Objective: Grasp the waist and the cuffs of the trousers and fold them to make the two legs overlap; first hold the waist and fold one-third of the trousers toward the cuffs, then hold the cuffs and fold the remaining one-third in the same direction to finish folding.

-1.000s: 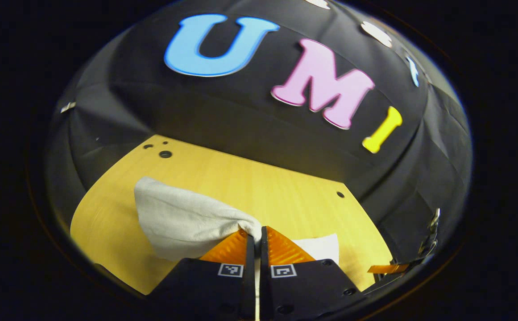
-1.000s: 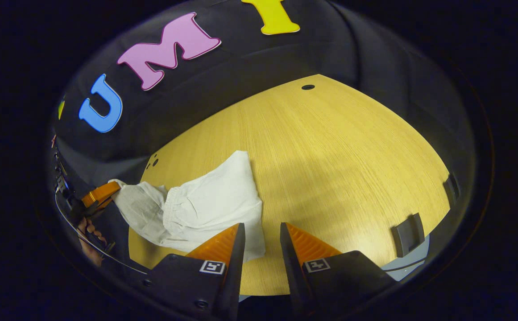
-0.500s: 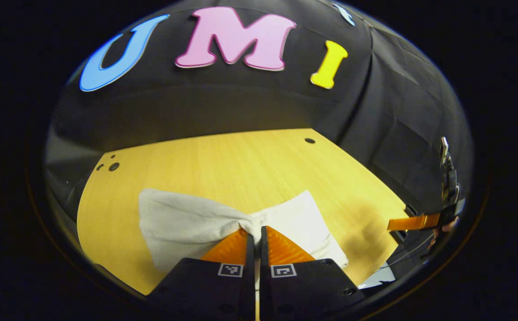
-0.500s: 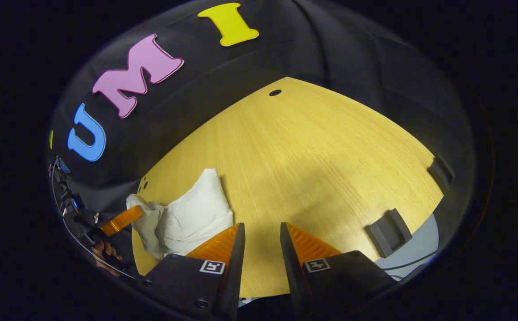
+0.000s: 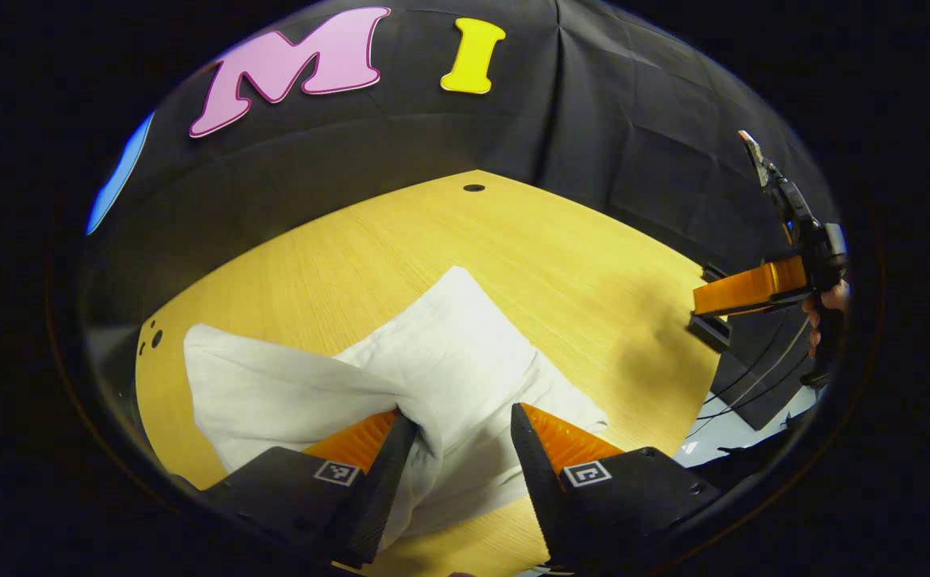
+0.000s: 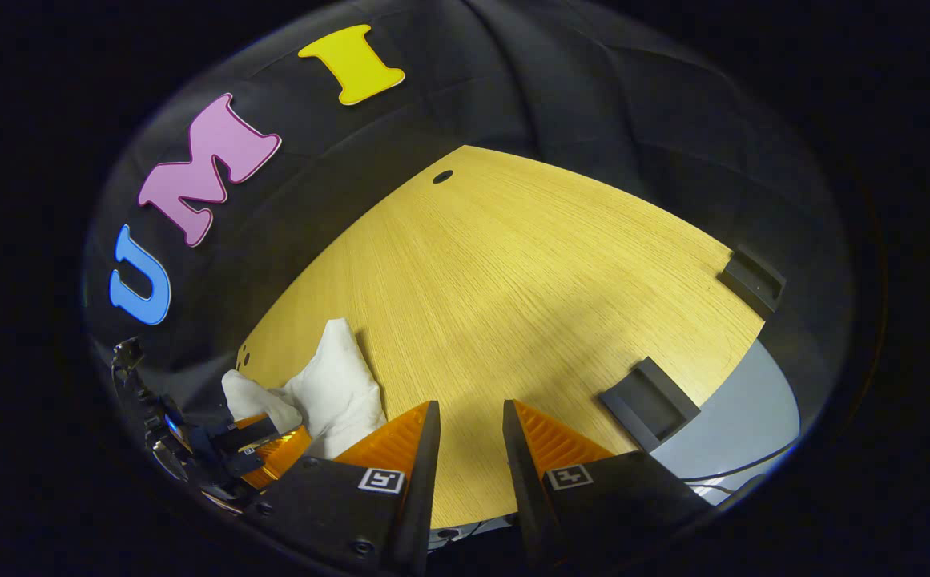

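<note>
Final fold apparently laid: left gripper point(image 5: 456, 425) spread apart over the bundled trousers point(image 5: 432, 361); right gripper point(image 6: 465, 433) parted, empty (well aside); withdrawal likely next.

In the left gripper view the trousers point(image 5: 400, 361) lie on the table point(image 5: 513, 240) at lower centre — the left gripper point(image 5: 456, 449) spread over their near edge, the right gripper point(image 5: 741, 288) at the right edge, well apart.

In the right gripper view the trousers point(image 6: 336, 389) sit lower left — the right gripper point(image 6: 465, 449) beside them.

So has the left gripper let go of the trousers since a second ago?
Yes. The left gripper, shut on the trousers before, now stands open, cloth slack on the table.
</note>
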